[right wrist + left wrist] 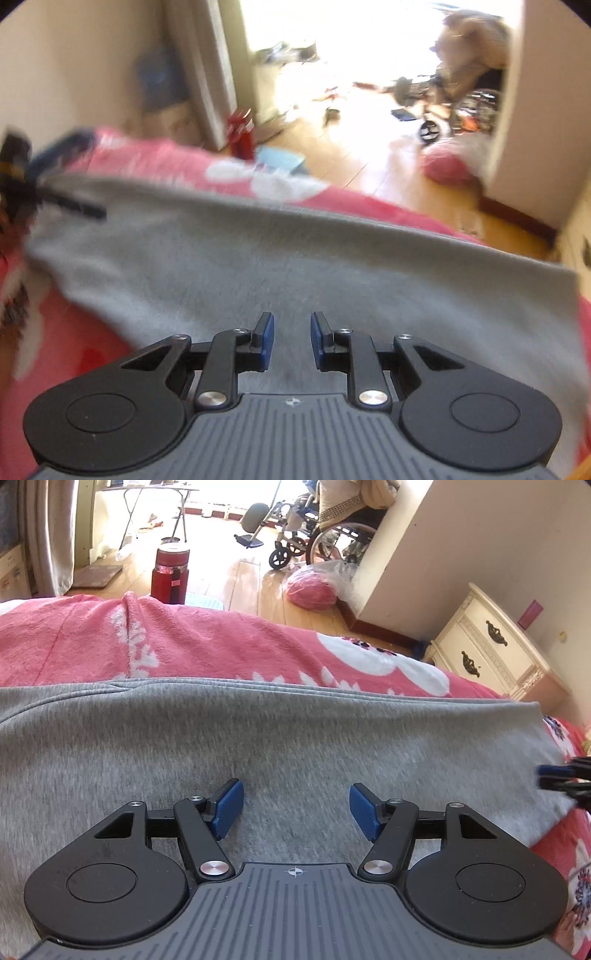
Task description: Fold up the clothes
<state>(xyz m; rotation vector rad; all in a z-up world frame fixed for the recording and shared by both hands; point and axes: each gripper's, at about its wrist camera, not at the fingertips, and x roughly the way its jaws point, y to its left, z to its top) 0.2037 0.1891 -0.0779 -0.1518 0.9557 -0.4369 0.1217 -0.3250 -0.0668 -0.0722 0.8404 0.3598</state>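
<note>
both grippers over the grey garment (280, 738), holding nothing.
my left gripper (296, 809) jaws spread wide; my right gripper (292, 341) jaws parted narrower, above the cloth on the pink blanket (192, 642).

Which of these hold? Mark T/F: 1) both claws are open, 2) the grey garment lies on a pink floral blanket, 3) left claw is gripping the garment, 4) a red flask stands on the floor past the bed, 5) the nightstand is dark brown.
1) True. The left claw and the right claw both show a gap between their pads, the left one wider.
2) True. The grey garment is spread on the pink floral blanket.
3) False. Nothing sits between its pads; it only hangs over the cloth.
4) True. The red flask stands on the wooden floor.
5) False. The nightstand is cream with dark handles.
</note>
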